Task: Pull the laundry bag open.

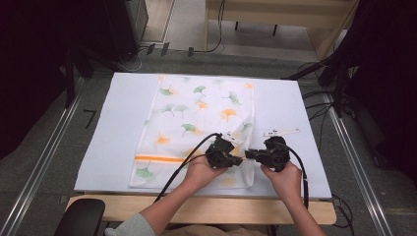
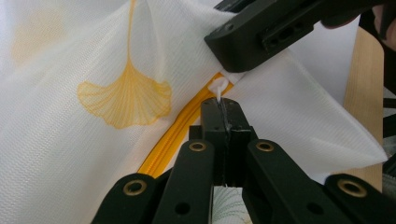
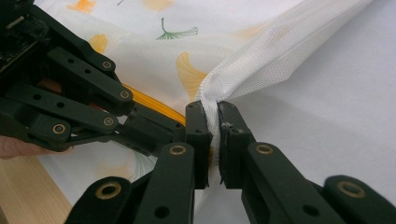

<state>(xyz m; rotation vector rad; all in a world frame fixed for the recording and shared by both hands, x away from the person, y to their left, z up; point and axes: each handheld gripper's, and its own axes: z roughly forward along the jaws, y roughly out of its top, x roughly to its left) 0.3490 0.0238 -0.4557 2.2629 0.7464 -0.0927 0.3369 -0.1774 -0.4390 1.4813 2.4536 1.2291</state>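
We see a white mesh laundry bag [image 1: 196, 128] with ginkgo-leaf print lying flat on a pale table cover [image 1: 108, 142], near edge toward the person. An orange zipper [image 1: 160, 159] runs along the bag's near end.

Left gripper [image 1: 240, 160] has its jaws pinched tight on the white zipper pull [image 2: 218, 87] (tab just peeking above the jaw tips in the left gripper view).

Right gripper [image 1: 247, 154] is clamped on a bunched fold of the bag's mesh [image 3: 212, 100] at the near right corner, lifting it off the cover. The two grippers sit tip to tip, almost touching.

Surface: cover sits on a wooden tabletop [image 1: 221, 209], whose edge shows at the front.

Room: grey floor [image 1: 44, 147], metal rails either side, cables [image 1: 314, 105] trailing on the right, dark equipment at both edges.
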